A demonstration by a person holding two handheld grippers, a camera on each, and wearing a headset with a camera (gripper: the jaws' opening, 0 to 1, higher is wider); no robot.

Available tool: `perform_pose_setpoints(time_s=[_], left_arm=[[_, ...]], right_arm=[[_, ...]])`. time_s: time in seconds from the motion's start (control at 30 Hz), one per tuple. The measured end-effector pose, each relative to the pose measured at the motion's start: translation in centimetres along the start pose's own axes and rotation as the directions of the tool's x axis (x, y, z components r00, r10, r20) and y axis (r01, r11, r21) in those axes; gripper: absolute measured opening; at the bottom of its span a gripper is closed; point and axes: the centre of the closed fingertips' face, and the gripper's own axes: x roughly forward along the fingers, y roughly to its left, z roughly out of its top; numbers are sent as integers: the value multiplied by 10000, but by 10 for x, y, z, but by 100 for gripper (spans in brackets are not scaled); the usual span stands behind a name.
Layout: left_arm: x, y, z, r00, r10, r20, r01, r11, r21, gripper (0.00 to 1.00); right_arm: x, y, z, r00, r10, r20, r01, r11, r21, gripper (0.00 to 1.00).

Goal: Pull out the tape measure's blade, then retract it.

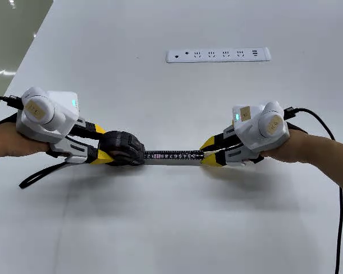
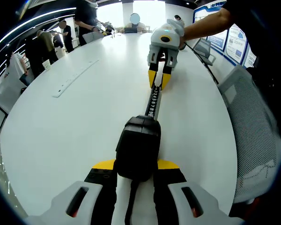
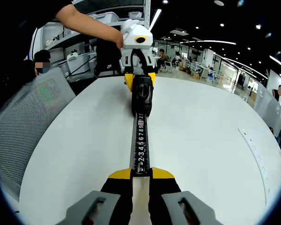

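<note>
Yellow-tipped black fingers — black cables

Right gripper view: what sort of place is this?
Probably an open-plan office or lab: a large white table, a mesh office chair, and people at distant desks under ceiling spotlights.

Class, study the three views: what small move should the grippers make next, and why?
Probably draw the right gripper a little further from the black tape measure case, which the left gripper clamps. Only a short stretch of the dark numbered blade is out, held straight between them.
</note>
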Motion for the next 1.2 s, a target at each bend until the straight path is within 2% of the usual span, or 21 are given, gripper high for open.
perform_pose_setpoints(time_s=[1.2], left_arm=[[1, 0, 1, 10000, -24, -30, 24, 10000, -34, 24]], right_arm=[[-37, 1, -35, 9985, -291, -466, 321, 9974, 649, 7]])
